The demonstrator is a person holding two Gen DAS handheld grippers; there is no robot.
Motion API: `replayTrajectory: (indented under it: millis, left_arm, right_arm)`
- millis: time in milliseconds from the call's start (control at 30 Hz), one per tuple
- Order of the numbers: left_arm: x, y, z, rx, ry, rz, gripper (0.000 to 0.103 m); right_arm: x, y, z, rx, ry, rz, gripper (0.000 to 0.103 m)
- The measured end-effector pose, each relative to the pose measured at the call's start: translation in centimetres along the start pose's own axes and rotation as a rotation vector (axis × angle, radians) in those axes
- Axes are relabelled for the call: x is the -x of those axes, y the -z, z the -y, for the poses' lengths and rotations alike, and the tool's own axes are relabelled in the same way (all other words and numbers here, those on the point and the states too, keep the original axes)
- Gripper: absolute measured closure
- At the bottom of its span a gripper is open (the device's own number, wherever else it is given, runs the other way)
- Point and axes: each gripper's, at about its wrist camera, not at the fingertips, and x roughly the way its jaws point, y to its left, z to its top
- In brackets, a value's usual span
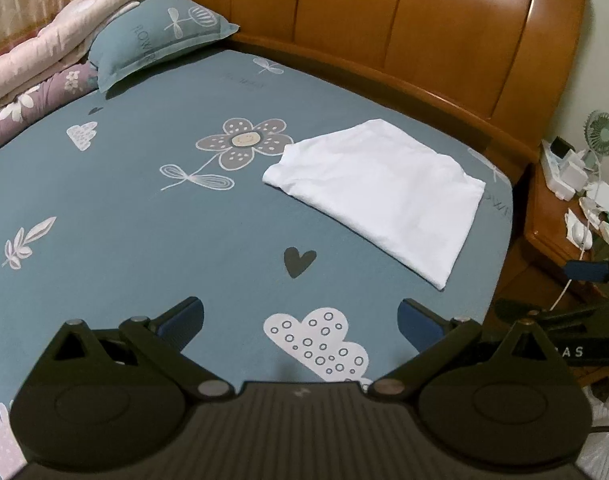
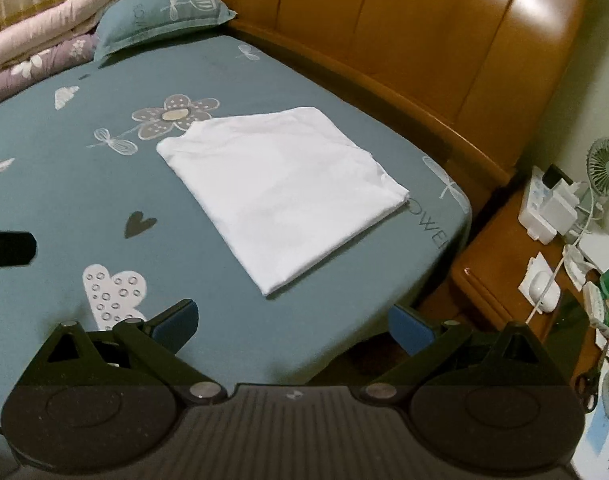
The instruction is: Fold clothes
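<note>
White folded garment (image 2: pixel 280 196) lies flat on the blue-grey patterned bedsheet (image 2: pixel 64 184), near the bed's right edge and close to the wooden headboard (image 2: pixel 404 32); one corner overlaps the printed grey flower (image 1: pixel 240 142). Left gripper (image 1: pixel 300 320) hangs above the sheet over a cloud print, jaws spread wide, nothing between them. Right gripper (image 2: pixel 292 326) also wide apart, empty, above the sheet near the bed edge, well apart from the garment. Teal pillow (image 1: pixel 152 36) and stacked quilts (image 1: pixel 36 56) sit at far left by the headboard. Nightstand (image 2: pixel 500 264) beside the bed carries a small fan (image 2: pixel 606 168), chargers and cables.
</note>
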Motion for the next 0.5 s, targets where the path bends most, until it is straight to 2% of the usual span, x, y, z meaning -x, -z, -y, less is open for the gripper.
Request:
replayTrajectory:
  millis: [200, 500]
  left_arm:
    - [0.1, 0.2, 0.6, -0.013, 0.009, -0.007, 0.001]
    - [-0.4, 0.2, 1.2, -0.011, 0.019, -0.033, 0.001]
  right_arm:
    - [0.2, -0.3, -0.8, 0.005, -0.096, -0.031, 0.0]
    - [0.3, -0.5, -1.1, 0.021, -0.12, -0.048, 0.0]
